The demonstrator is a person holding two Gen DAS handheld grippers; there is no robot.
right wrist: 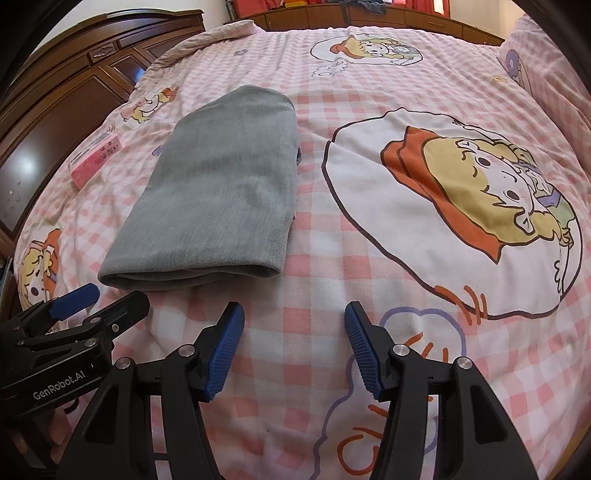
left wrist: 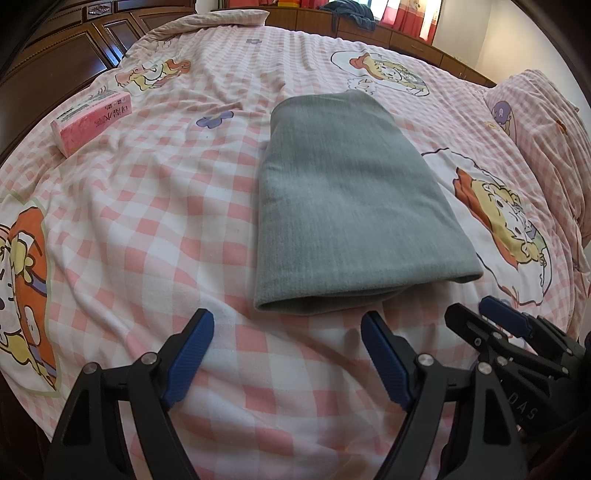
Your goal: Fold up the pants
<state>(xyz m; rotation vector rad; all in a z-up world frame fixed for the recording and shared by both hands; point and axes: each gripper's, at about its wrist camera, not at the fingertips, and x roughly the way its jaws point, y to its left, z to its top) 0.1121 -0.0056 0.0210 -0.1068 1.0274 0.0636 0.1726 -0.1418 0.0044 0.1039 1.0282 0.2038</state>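
- The left gripper (left wrist: 287, 356) hovers nearest the camera, just short of the near edge of the pants, its blue pads spread wide with nothing between them.
- The right gripper (right wrist: 294, 349) hangs just beside it, also on the near side of the pants and a little past their right corner; its jaws are wide apart and empty too.
- The pants (left wrist: 347, 206) lie on the bed cover (left wrist: 155, 229) as a grey, several-layer bundle, with a rolled fold along the near edge and the narrower end pointing away. By my judgement the folding is at or close to its end.
- Risk: if another fold is wanted, a pinch at the near edge could catch only the top layer, and the stack would then slide open; the soft cover underneath could also get gripped along with the cloth.
- Risk: on the right side of the pants a bit of lower layer peeks out, so a sideways nudge from a finger there would likely skew the bundle.
- Left of the pants, well apart, a pink tissue pack (left wrist: 90, 122) lies on the cover; it blocks nothing.
- Beyond the far end of the pants there is only open cover, then a rumpled pillow (left wrist: 229, 18) and dark wooden furniture (left wrist: 55, 62) at the bed's edge, all clear of the work.
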